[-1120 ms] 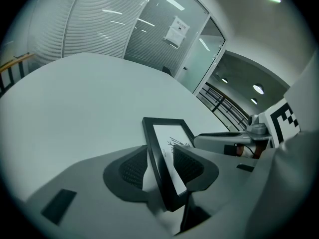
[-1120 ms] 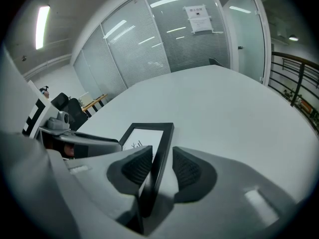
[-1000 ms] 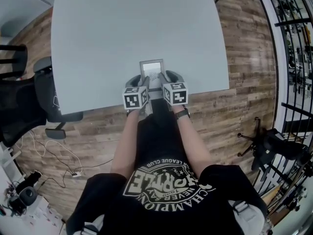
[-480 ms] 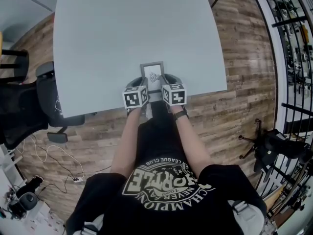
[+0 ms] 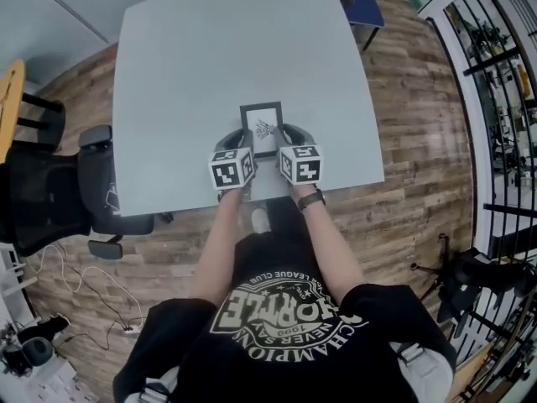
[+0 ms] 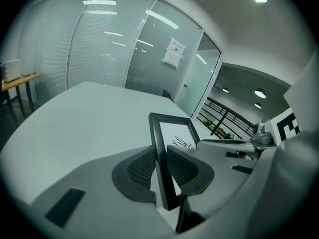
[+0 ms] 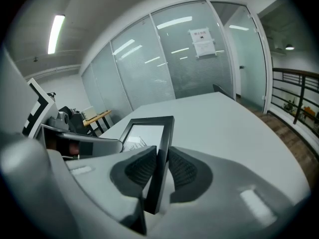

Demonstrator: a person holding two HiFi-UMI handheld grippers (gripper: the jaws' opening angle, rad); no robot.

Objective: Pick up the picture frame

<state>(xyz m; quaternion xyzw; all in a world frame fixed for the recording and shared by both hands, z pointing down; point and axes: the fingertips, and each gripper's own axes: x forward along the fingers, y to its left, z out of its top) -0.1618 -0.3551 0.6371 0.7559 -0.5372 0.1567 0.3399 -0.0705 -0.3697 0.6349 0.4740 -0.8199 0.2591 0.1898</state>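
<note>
- Frame (image 5: 261,128): small, black rim, pale print with a dark sketch in the middle. It sits between the two grippers over the near part of the table (image 5: 185,74) and looks lifted clear of the top.
- Left gripper (image 6: 162,158): jaws closing, ribbed pads clamped on the frame's left rail near its lower end.
- Right gripper (image 7: 160,166): jaws closing, pads clamped on the right rail in a mirror grip.
- Handling, my read: light and stiff, so it won't flex. The thin rim gives the pads little to bite on. The finish looks smooth, so it can slip or pivot if one side lets go.
- The front is probably glazed, so treat it as fragile: no hard squeeze, no knock on the table edge.
- Best hold is the one in use, opposite side rails with pads flat on front and back. Keep both hands level so the frame doesn't twist.
- Writing: the shirt (image 5: 277,309) print shows upside down, with "CHAMPION" and "LEAGUE CLUB" legible.
- The notice (image 6: 173,52) on the glass wall is too small to read.
- The cubes carry square markers only, and I see no brand on the frame.
</note>
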